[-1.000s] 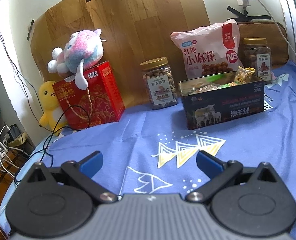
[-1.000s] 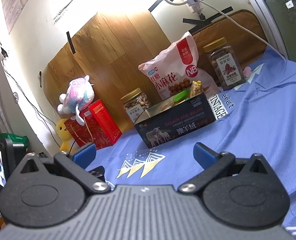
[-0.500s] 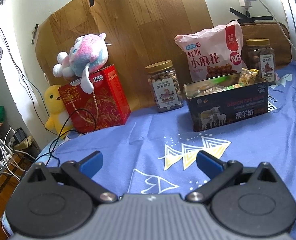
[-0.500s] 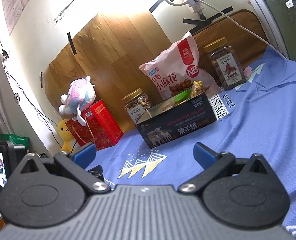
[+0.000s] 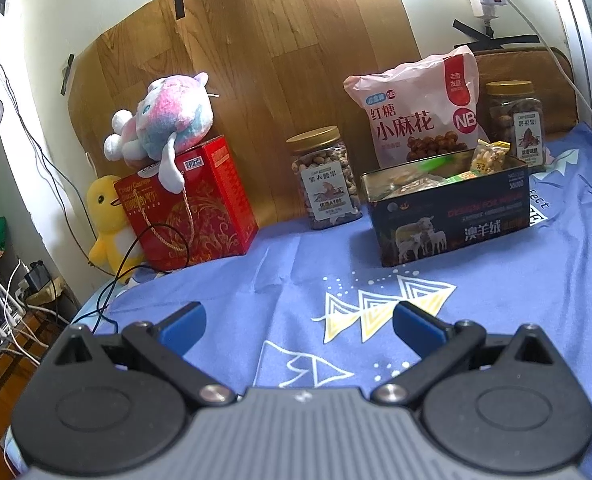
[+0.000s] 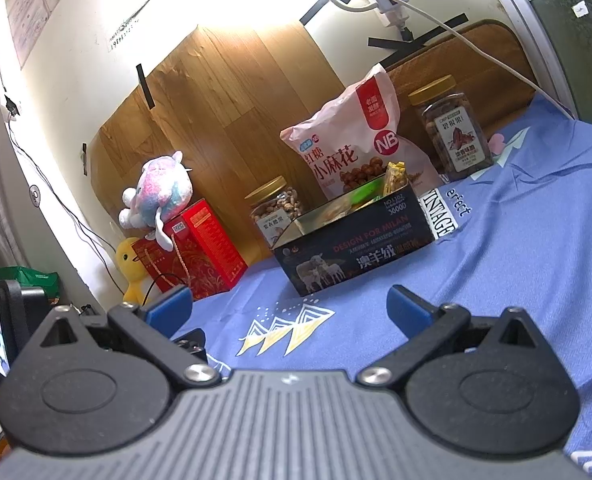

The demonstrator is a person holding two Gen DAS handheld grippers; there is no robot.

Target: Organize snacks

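Two grippers, both with their blue-padded jaws spread wide and nothing between them. The left gripper sits at the bottom of its frame over the blue patterned tablecloth, and the right gripper does the same in its own view.

The dark rectangular tin box with sheep printed on its side is in the middle right of the left view, well apart from the jaws and up past the right finger. Small snack packets poke out of its open top. In the right view the same tin lands about centre frame, above the gap between the fingers, not touching either.

Just behind the tin leans a pink snack bag with red corner and Chinese lettering. A clear nut jar with gold lid stands just left of the tin, and a second gold-lidded jar with darker nuts stands at the right behind it.

Over at the left of the frame there's a red gift box with gold cord, a pink and blue plush toy sitting on top, and a yellow plush duck tucked beside it.
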